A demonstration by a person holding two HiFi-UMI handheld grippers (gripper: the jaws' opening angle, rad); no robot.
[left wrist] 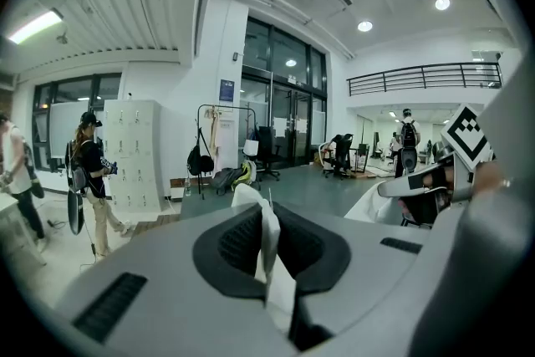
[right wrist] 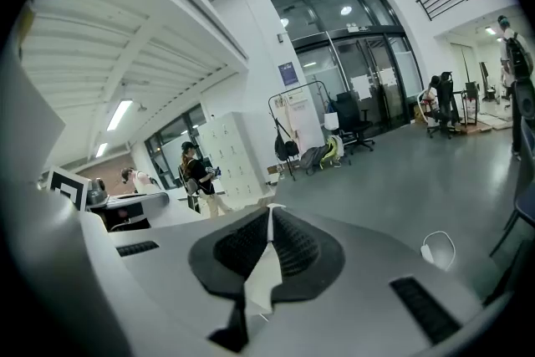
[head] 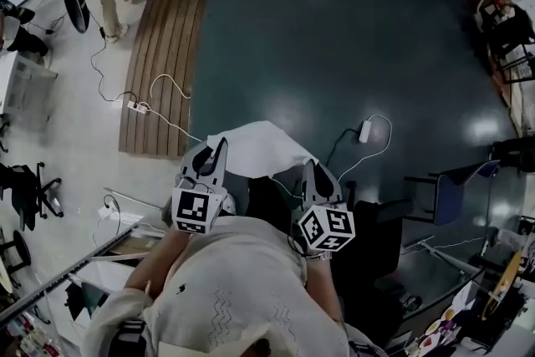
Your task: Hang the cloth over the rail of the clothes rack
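While clamping cloth (head: 263, 148) w/ L gripper (head: 213, 150) & R gripper (head: 316, 169), holding both side by side, tilted slightly down; wall sign (right wrist: 288, 73) illegible.

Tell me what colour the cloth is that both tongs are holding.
The cloth is plain white, with no pattern; it shows best in the head view.

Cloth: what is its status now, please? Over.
Left tongs shut on the cloth; right tongs shut on it too. Cloth spread between them, not hung yet. White charger cable on the floor ahead, right side.
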